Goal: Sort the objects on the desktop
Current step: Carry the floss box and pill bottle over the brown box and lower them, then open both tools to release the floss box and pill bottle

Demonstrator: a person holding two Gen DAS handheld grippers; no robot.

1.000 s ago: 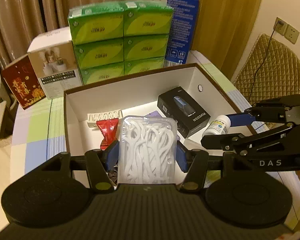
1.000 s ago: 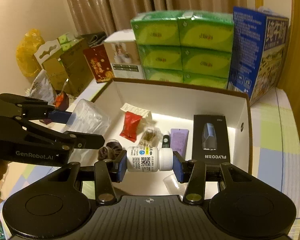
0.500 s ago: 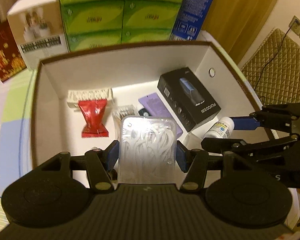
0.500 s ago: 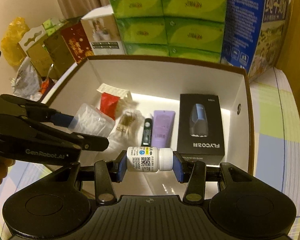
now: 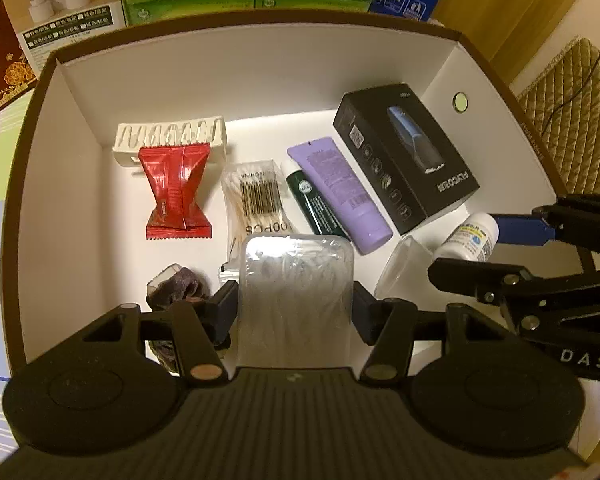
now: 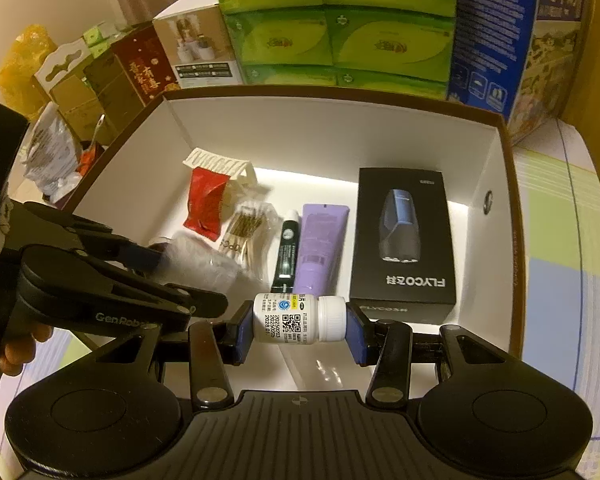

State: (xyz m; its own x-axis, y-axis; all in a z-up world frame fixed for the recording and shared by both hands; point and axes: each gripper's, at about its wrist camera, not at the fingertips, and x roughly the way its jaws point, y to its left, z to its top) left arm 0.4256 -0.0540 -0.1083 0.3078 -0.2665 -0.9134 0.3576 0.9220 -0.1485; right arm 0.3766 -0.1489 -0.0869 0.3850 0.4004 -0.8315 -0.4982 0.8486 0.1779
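Floss picks in a clear case [image 5: 296, 292] are sitting clamped in the left tongs [image 5: 294, 312] at lower centre, over the white box [image 5: 260, 76]. Right tongs [image 6: 299, 330] are gripping a pill bottle [image 6: 298, 319] endwise, lower centre. Placing looks under way; next, each needs bare floor below before release.

Open box [image 5: 236, 64] on checked tablecloth [image 6: 556, 280]

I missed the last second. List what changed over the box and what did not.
Both grippers came down into the white box. The left gripper kept its clear case, the right gripper its pill bottle; nothing was let go. The items in the box lie as before.
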